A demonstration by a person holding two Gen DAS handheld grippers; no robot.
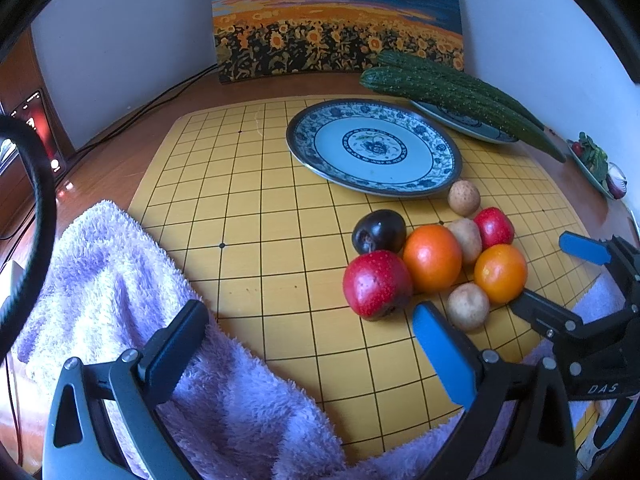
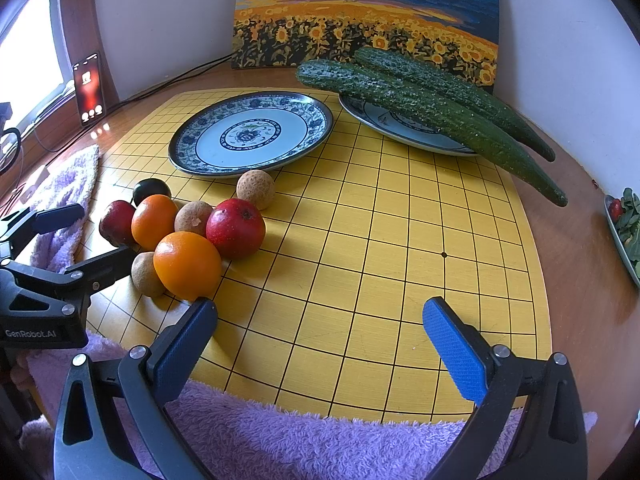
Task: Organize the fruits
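Sunflower painting (image 2: 366,14) leaned on wall far ahead; lit phone (image 2: 90,88) stood far left; two cucumbers (image 2: 432,108) lay ahead-right; purple towel (image 1: 120,280) lay beneath; salad dish (image 2: 626,232) sat far right

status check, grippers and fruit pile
Left gripper and right gripper open, empty. Fruit pile on board, empty plate behind it. Path clear.

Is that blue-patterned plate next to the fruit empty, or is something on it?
Empty. The blue-patterned plate shows its whole painted centre bare; the fruit sits on the yellow board in front.
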